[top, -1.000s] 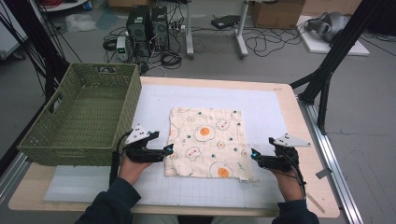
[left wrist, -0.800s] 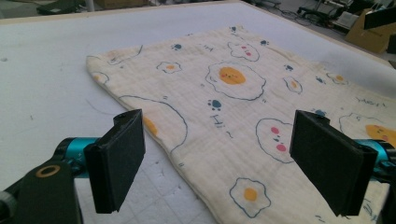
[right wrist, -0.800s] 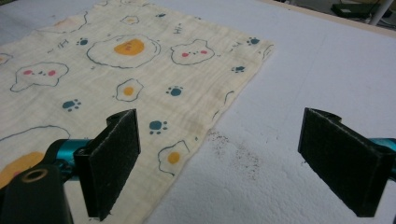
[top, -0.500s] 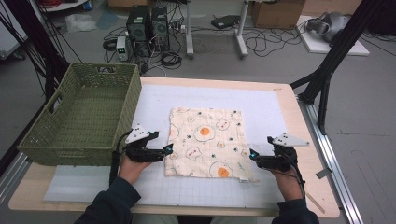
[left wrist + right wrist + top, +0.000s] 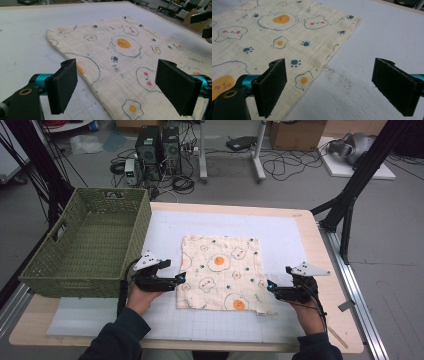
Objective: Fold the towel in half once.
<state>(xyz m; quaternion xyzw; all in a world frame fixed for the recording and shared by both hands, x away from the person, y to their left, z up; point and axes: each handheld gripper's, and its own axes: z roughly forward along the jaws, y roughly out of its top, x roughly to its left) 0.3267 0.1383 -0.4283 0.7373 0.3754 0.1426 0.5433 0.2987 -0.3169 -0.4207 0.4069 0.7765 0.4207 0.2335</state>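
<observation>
1. I am looking at a cream cotton cloth printed with fried eggs and little paw marks [image 5: 220, 273]; it is lying flat and spread out in the middle of the white mat [image 5: 290, 235] on the wooden table [image 5: 327, 270]

2. I am holding the left gripper [image 5: 181, 280] just beside the cloth's left edge, near the corner closest to me; its black jaws are standing wide apart and are pinching nothing

3. In the left gripper view the cloth [image 5: 130, 62] is lying straight ahead, and its edge is running between the two pads [image 5: 63, 83]

4. I am holding the right gripper [image 5: 270, 287] just beside the cloth's right edge, also near my side; its jaws are wide apart too and are holding nothing

5. In the right gripper view the cloth's edge [image 5: 322, 67] is lying just ahead of the left pad [image 5: 273, 86], with bare mat in front of the other pad

6. Both grippers are pointing inward at the cloth, one from each side, and both look about as near; I think each one is getting ready to pinch its own edge

7. The tall green woven basket [image 5: 85, 245] is sitting close by my left hand, so that side has little room

8. The far half of the mat is giving me open room, and the right side is open too
</observation>
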